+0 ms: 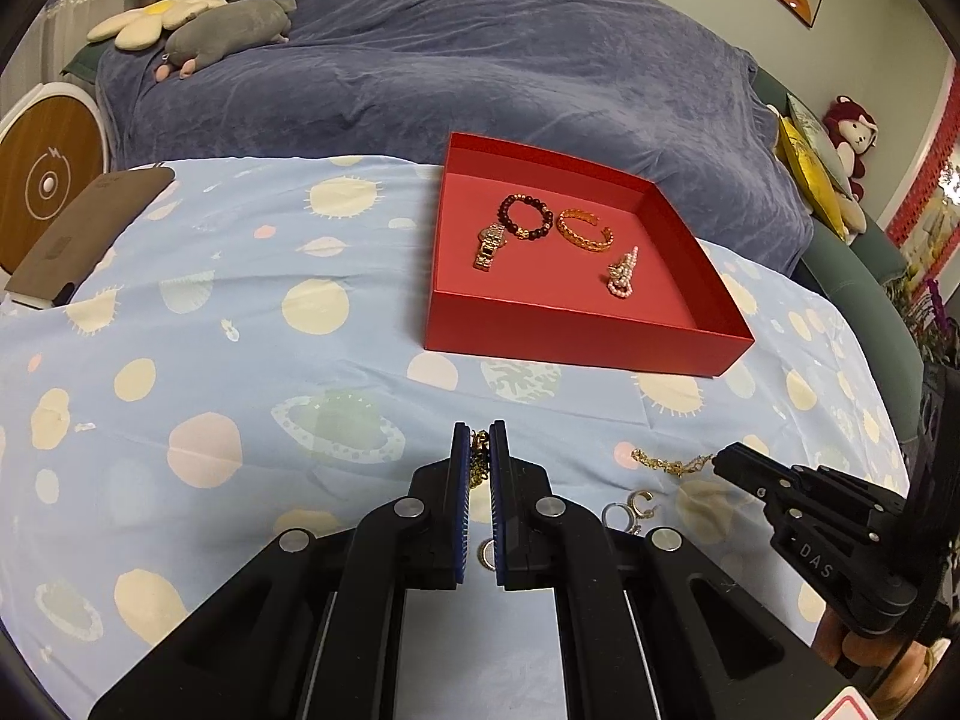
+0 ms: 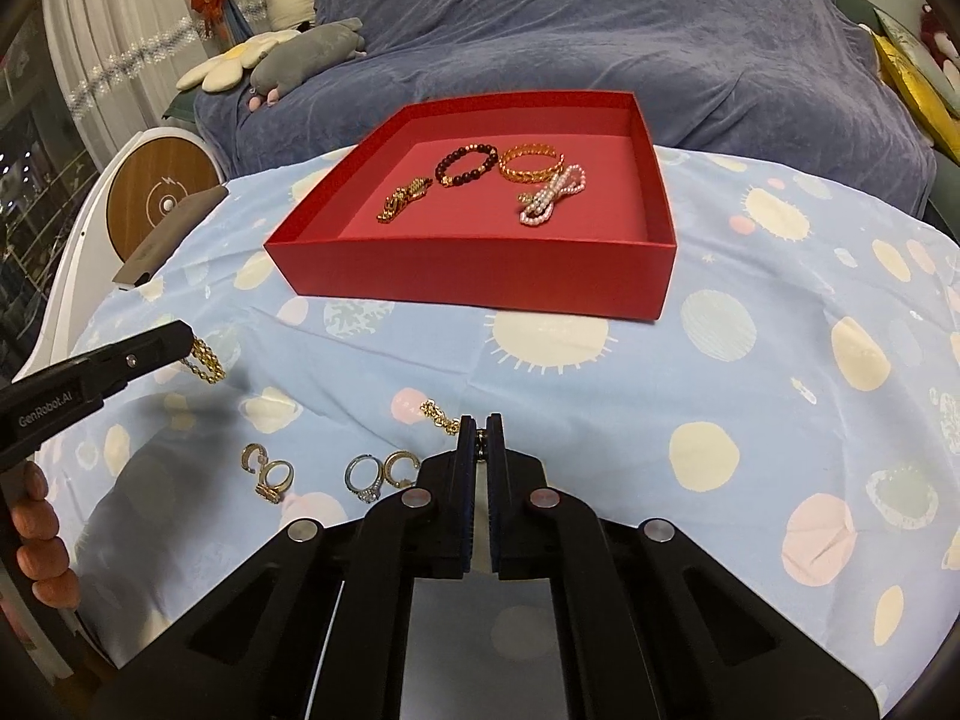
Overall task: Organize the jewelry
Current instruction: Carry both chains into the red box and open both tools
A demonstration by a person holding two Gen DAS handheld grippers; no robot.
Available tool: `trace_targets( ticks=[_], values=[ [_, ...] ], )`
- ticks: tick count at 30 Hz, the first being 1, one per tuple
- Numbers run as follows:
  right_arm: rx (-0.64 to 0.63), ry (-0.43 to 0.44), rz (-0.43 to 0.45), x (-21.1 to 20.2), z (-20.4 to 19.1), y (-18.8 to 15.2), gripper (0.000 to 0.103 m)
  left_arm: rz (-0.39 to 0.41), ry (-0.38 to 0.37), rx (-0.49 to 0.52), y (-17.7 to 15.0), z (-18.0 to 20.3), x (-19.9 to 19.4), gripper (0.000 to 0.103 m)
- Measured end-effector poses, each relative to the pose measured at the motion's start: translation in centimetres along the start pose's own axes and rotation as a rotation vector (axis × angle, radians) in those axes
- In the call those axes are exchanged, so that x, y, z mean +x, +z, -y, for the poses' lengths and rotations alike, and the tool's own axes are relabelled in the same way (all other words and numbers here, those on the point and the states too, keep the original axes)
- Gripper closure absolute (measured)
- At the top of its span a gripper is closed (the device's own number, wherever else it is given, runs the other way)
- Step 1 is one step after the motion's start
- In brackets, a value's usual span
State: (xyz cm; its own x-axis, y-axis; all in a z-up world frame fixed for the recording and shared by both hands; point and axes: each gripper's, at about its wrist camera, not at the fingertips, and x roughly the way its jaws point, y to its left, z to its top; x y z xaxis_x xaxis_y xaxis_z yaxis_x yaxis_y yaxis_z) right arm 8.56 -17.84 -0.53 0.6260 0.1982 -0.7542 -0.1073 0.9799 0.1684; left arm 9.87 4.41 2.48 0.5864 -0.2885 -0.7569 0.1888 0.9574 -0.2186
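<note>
Left gripper (image 1: 480,438) is clamped on a gold chain (image 1: 478,462), links bunched between the pads and dangling just off the cloth. Right gripper (image 2: 480,429) is closed on the near end of a second gold chain (image 2: 441,414); the rest of it trails left across the planet-print tablecloth (image 2: 750,420), so I read that one as only just picked. Just left of the right gripper, four pieces lie loose on the cloth: a silver stone ring (image 2: 363,477), a gold open ring (image 2: 399,468) touching it, and further left a gold ring (image 2: 275,480) beside another small gold open ring (image 2: 255,456). Far centre is the red box (image 2: 468,276), already holding a gold watch (image 2: 405,198), a dark bead bracelet (image 2: 465,165), a gold cuff bangle (image 2: 531,162) and a pearl bow piece (image 2: 552,195). My estimate: roughly half done. Four items are boxed, two chains are in the grippers, four rings are untouched. Next I'd carry both chains to the box's free near floor, then go for the rings, which look fiddly to pinch flat off the cloth.
</note>
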Motion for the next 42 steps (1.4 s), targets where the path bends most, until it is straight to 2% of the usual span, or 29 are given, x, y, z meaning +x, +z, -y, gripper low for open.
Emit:
trace_targets(
  ticks=[11,18,26,31,37,42],
  values=[
    [0.051,0.024,0.143,-5.2,1.4,3.7,0.101,0.035,-0.015,0.008,2.0,1.8,-0.8,0.099],
    [0.067,0.031,0.249,-7.7,2.1,8.8,0.101,0.087,-0.017,0.04,6.3,3.5,-1.4,0.099],
    [0.065,0.03,0.327,-7.4,2.2,13.5,0.101,0.124,-0.014,0.058,11.4,5.1,0.9,0.099],
    [0.077,0.021,0.309,-4.8,2.9,14.3,0.101,0.095,-0.017,0.036,13.0,4.9,4.0,0.099],
    [0.071,-0.009,0.218,-0.9,3.8,13.7,0.101,0.043,-0.014,0.011,13.1,4.6,7.2,0.099],
    [0.074,-0.02,0.18,0.4,4.4,13.2,0.1,0.031,-0.009,0.017,12.7,5.0,8.1,0.097]
  ],
)
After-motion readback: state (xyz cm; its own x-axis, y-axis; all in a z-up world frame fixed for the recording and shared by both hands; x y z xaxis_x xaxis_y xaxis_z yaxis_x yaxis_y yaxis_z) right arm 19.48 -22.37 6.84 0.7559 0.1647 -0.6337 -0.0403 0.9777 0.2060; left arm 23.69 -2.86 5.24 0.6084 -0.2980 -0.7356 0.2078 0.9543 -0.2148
